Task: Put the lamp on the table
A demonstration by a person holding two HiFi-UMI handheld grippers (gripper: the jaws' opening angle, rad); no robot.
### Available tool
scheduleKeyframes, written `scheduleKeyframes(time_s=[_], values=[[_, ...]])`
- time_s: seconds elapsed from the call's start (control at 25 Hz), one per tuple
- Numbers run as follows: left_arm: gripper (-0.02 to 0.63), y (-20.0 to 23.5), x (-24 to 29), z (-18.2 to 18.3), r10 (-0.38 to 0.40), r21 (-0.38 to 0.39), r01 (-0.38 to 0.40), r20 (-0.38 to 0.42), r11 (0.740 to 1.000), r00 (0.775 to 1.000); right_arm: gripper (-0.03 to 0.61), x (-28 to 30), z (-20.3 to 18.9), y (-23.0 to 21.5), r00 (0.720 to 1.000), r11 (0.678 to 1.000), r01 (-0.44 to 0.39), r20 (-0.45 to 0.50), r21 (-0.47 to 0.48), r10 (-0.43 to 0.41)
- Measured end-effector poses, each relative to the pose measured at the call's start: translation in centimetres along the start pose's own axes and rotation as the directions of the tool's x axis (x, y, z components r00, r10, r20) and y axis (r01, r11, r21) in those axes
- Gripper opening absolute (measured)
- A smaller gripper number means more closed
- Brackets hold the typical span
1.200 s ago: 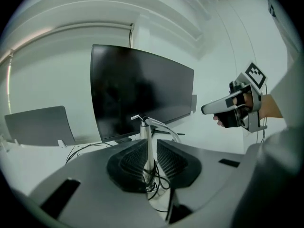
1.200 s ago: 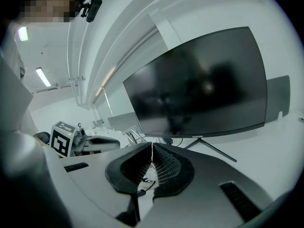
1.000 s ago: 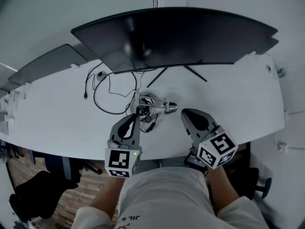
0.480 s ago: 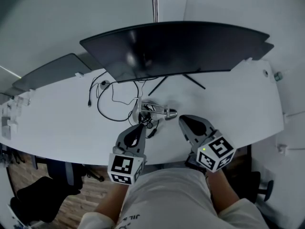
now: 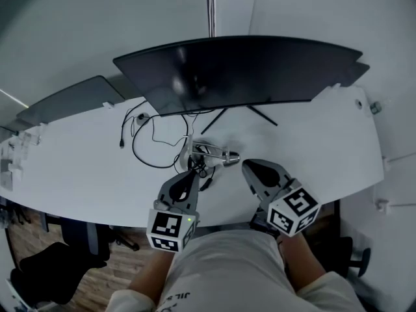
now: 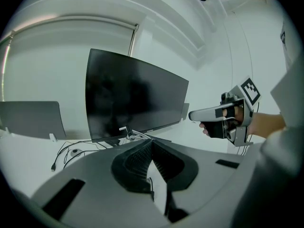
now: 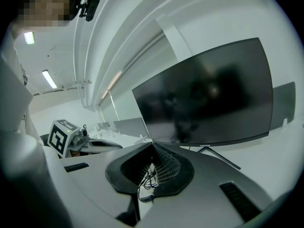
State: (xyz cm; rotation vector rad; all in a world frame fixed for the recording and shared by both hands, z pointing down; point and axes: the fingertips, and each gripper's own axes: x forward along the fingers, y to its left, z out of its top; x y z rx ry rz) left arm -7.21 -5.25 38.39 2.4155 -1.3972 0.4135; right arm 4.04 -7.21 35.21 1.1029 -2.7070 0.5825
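A small silver lamp lies on its side on the white desk, just in front of the monitor's stand. It also shows small in the left gripper view, as the lamp past the jaw tips. My left gripper is shut and empty, a short way on the near side of the lamp, not touching it; its jaws meet at the tips. My right gripper hovers to the lamp's right, also shut and empty, with the tips together.
A wide curved black monitor stands at the back of the desk on thin splayed legs. Black cables loop on the desk left of the lamp. A second dark screen stands far left. The desk's near edge runs under both grippers.
My left gripper has drawn back from the lamp toward the desk's near edge. The head view has tilted, so the monitor sits lower in the frame. The lamp has stayed in place.
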Motion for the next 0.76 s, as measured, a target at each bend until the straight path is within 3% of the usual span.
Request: scheduleKeyframes(time_s=[0.24,0.52,0.76], values=[[0.003,-0.58,0.01,-0.71,-0.011,0.021,0.012,-0.047,1.0,0.999,0.031,0.12,-0.09,0.14,1.0,1.0,-0.003,-0.006,-0.004,0.003],[0.003,0.09,-0.18,-0.36,0.01,0.026,-0.009,-0.029,1.0,1.0,0.031,0.49,-0.21,0.44,1.0,1.0,-0.016,-0.012,-0.006,0.016],[0.003,-0.21,-0.11,-0.29,-0.022,0.028,0.023,-0.028,0.999,0.999,0.031,0.6,-0.08,-0.01,1.0,1.0,-0.004,-0.012,-0.007,0.004]])
